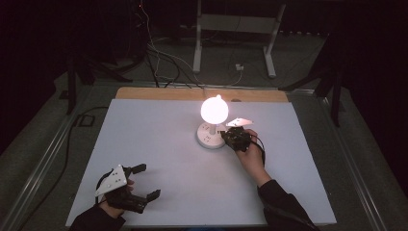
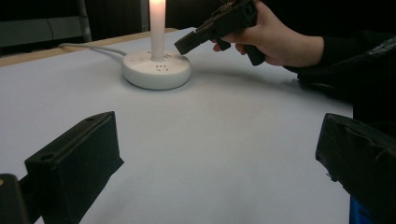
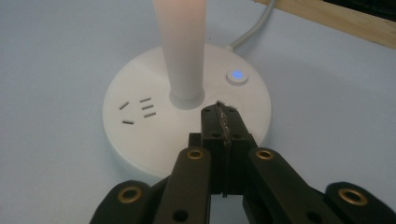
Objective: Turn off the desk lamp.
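At the near left corner of the desk [image 1: 159, 192], the left gripper [image 1: 144, 182] rests in the person's hand with its jaws spread wide and nothing between them; it appears parked there to keep out of the way while the other hand works. Farther in, around the middle of the desk and somewhat toward its far edge, the right gripper [image 3: 223, 122] has its jaws pressed flat together, pinching nothing, so that the joined tips make a single blunt point (a sensible shape for poking a small switch). That point hovers just over the round white base [image 3: 140, 140] of the lamp, close to the foot of its stem [image 3: 180, 51] and short of the small button [image 3: 236, 75], which glows blue. The lamp's globe [image 1: 214, 109] shines brightly. Behind the base a white cord [image 2: 91, 46] runs toward the wooden strip [image 1: 159, 93] along the desk's far edge.
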Demonstrator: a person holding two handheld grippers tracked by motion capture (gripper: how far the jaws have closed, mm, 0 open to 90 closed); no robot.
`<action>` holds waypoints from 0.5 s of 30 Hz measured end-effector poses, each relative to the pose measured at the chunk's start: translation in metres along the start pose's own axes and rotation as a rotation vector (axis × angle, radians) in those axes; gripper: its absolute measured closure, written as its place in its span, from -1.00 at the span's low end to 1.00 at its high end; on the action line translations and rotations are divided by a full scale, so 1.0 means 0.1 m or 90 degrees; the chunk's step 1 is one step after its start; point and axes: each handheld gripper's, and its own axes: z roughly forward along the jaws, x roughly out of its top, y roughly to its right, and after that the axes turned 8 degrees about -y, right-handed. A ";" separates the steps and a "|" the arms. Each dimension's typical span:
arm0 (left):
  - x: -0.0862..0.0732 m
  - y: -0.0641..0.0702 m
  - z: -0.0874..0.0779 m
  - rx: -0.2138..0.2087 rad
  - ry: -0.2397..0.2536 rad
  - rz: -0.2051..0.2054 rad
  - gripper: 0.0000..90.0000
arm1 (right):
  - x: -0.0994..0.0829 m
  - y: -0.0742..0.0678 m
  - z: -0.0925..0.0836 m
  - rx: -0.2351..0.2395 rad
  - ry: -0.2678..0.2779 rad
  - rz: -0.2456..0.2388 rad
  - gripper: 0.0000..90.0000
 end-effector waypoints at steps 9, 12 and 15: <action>0.00 0.01 0.00 0.002 -0.003 0.006 -0.99 | -0.01 -0.07 0.04 0.004 -0.002 -0.008 1.00; 0.00 0.00 0.00 0.001 -0.001 0.003 -0.99 | -0.01 -0.08 0.04 0.005 -0.003 -0.012 1.00; 0.00 0.00 0.00 0.001 -0.002 0.005 -0.99 | -0.02 -0.08 0.05 0.004 -0.004 -0.013 1.00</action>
